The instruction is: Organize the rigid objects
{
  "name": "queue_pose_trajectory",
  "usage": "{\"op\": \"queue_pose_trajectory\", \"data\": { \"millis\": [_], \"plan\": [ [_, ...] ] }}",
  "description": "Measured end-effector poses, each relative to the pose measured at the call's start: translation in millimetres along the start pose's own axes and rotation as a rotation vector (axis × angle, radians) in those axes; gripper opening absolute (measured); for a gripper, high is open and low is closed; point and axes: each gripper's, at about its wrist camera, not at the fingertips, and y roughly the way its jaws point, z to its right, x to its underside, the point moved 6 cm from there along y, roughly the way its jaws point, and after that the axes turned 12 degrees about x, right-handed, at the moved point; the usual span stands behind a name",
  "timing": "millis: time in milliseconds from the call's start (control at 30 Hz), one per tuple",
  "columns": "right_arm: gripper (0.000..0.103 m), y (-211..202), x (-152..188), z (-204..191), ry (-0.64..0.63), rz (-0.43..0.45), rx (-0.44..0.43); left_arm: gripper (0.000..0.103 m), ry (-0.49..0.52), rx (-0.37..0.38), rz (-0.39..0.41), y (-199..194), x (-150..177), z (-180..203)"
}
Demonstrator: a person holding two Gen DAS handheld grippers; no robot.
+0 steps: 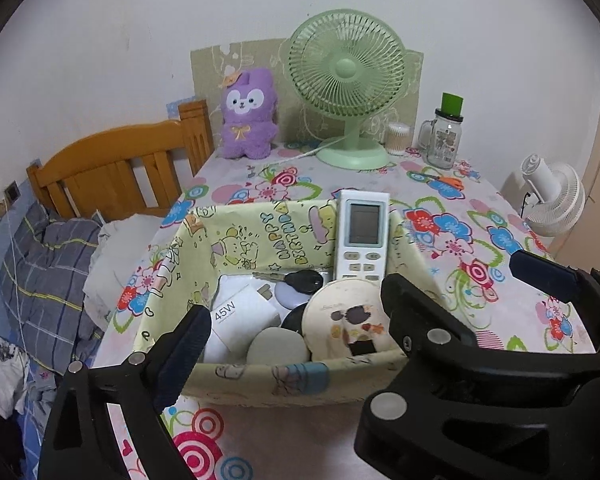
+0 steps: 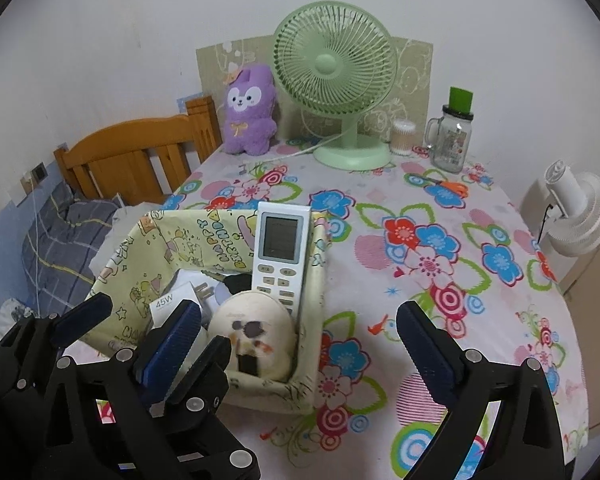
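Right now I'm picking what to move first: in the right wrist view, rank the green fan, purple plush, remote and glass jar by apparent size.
1. green fan
2. purple plush
3. remote, nearer, so unsure against the plush
4. glass jar

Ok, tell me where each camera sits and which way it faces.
Left wrist: on the left gripper, tilted down at the fabric basket; its own open jaws frame it, and a right finger shows.
Right wrist: on the right gripper, facing the basket's right side and the tablecloth; the left gripper shows too.
Both share: remote, green fan, purple plush.
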Motion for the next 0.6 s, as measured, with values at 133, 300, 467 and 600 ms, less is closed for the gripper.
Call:
{"op": "queue_pose_trajectory", "data": {
  "millis": [133,300,467,600],
  "plan": [
    [0.101,-14.2,1.3,11.3,0.006,0.02,0.006,0.096,0.014,0.001,0.014,-10.2,0.2,13.1],
    [0.102,-32.5,2.7,27.6,0.014,0.046,0.014,0.096,0.028,0.003,0.035,-23.2,-0.4,30.2],
    [0.103,-50.8,5.1,46.2,0.022,0.068,0.021,0.097,0.045,0.008,0.062,-37.7,-0.2,50.5],
    [0.103,-65.4,8.1,63.6,0.027,0.084,0.044,0.099,0.057,0.005,0.085,-50.9,1.3,64.8]
  ]
}}
